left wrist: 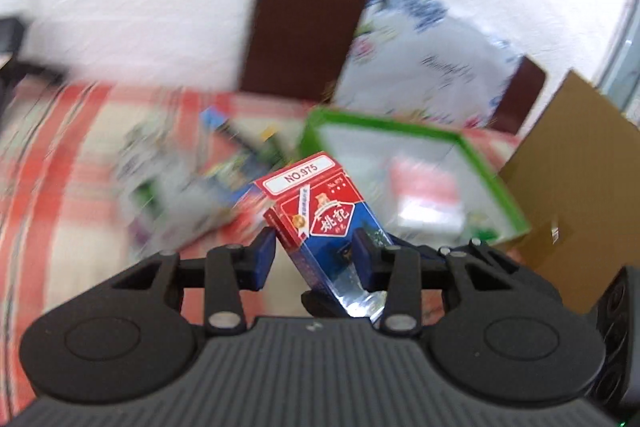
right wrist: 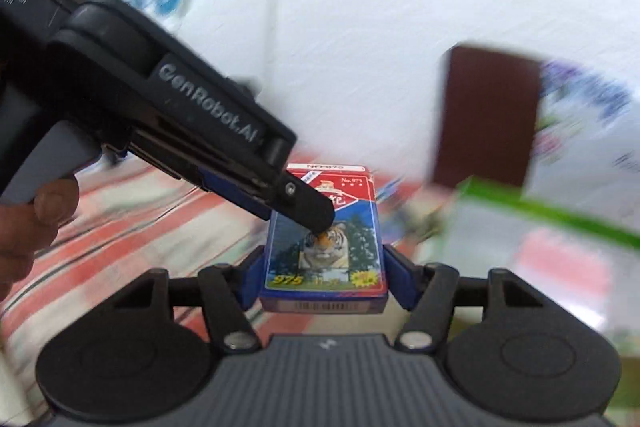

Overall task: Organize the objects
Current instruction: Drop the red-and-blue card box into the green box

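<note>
We grip the card box (right wrist: pixel 324 247) in the right claw (right wrist: pixel 324 267), left claw (left wrist: pixel 316 251) clamped on it too: light, stiff, slick film; hold its long sides

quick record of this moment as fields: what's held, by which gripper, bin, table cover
held item: card box, red and blue, tiger picture, marked 975
right gripper: shut on the card box's long sides
left gripper: shut on the same card box, across its faces
left hand: on the left gripper's handle
bin: green rim, right of the box, contents blurred
table cover: red and cream plaid cloth
behind: dark brown chair back, white wall
</note>
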